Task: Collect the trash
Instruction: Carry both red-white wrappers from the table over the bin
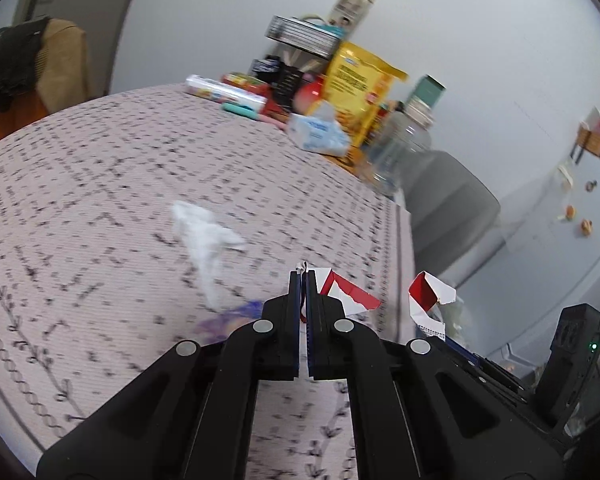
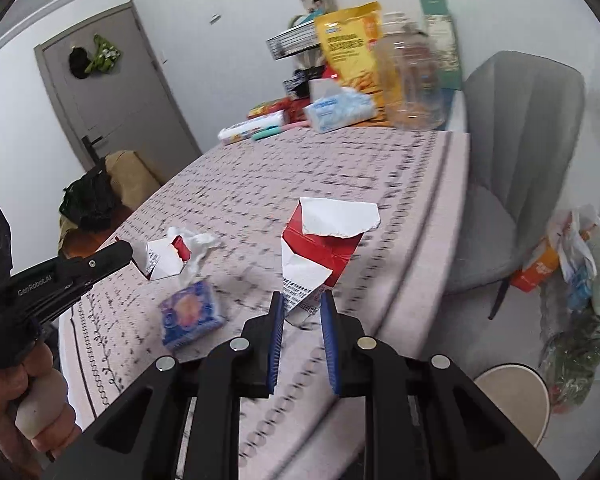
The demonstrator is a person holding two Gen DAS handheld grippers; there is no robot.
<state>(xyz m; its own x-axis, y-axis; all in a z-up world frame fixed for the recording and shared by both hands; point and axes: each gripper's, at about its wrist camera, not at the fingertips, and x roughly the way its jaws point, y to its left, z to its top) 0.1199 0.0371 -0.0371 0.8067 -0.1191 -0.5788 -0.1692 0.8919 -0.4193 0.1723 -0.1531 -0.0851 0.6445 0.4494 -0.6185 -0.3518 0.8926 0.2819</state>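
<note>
In the left wrist view, the left gripper (image 1: 304, 280) has its jaws pressed nearly together on a torn red-and-white carton piece (image 1: 348, 292), whose edge pokes out above and to the right of the tips. Beyond the jaws, a crumpled white tissue (image 1: 204, 236) lies on the patterned table (image 1: 100, 184), and a blue-purple packet (image 1: 236, 314) shows just left of the jaws, partly hidden by them. To the right, a second red-and-white carton piece (image 1: 430, 294) is held up past the table's edge. At the far end of the table stand a yellow snack bag (image 1: 356, 84), a tissue pack (image 1: 318, 132) and a clear plastic jar (image 1: 400, 148).

In the right wrist view, the right gripper (image 2: 302, 304) holds the second carton piece (image 2: 324, 248) between its blue-padded jaws; the jaws stand somewhat apart, closed onto the carton's narrow lower end, and the carton rises upright above them. To the left, the left gripper (image 2: 118, 250) holds its carton piece (image 2: 164, 258) just above the table (image 2: 400, 200), beside the tissue (image 2: 198, 246). The blue packet (image 2: 190, 314) lies on the table between the two grippers. A grey chair (image 2: 516, 152) stands beside the table, and a bag of rubbish (image 2: 576, 264) sits on the floor to the right.
</note>
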